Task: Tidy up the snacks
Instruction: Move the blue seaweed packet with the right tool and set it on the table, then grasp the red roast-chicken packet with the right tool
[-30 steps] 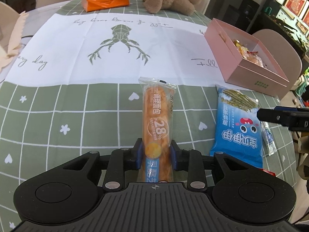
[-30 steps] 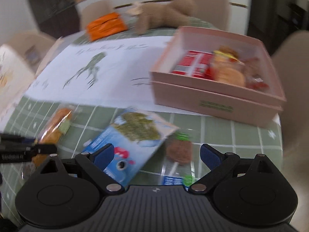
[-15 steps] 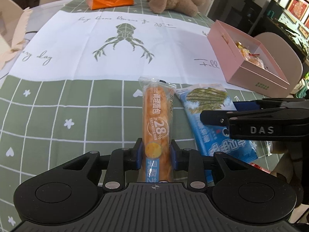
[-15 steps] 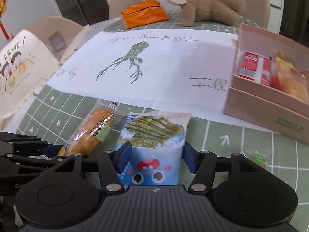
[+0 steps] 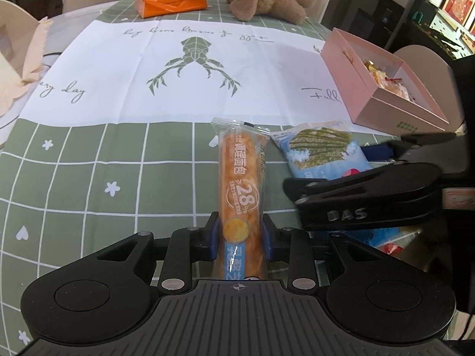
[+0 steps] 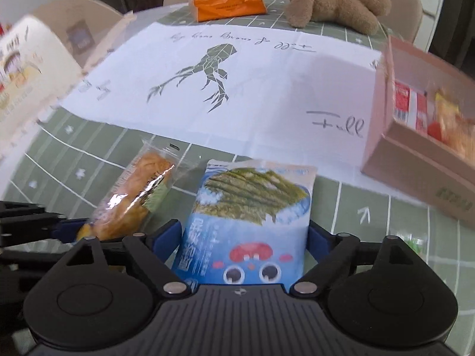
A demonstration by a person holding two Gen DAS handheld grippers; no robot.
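Your task is only partly done. The pink box (image 5: 383,89) at the right side of the tabletop (image 5: 89,160) already has some snacks inside; in the right wrist view you can see a red packet (image 6: 411,108) and an orange-yellow one (image 6: 454,130) in it. There seems to be room for more, but the full inside is not visible.

Two snacks are not yet in the box. Your left tool (image 5: 240,237) is clamped on the near end of the bread stick packet (image 5: 242,187), with both blue pads pressing the wrapper. The packet lies along the green checked cloth and points toward the white paper (image 5: 190,68).

Just beside it on the right is the blue seaweed packet (image 6: 249,219). Your right tool (image 6: 245,241) stands around its lower end, and its jaws are opening at this moment. The packet is between them, and the pads look very near its edges, but I judge they do not grip it firmly.

One more small wrapped item (image 6: 411,237) with green print lies on the cloth near the box; it is too blurred to identify.

What is left, as I judge it: close on the seaweed packet, then carry both packets to the box.
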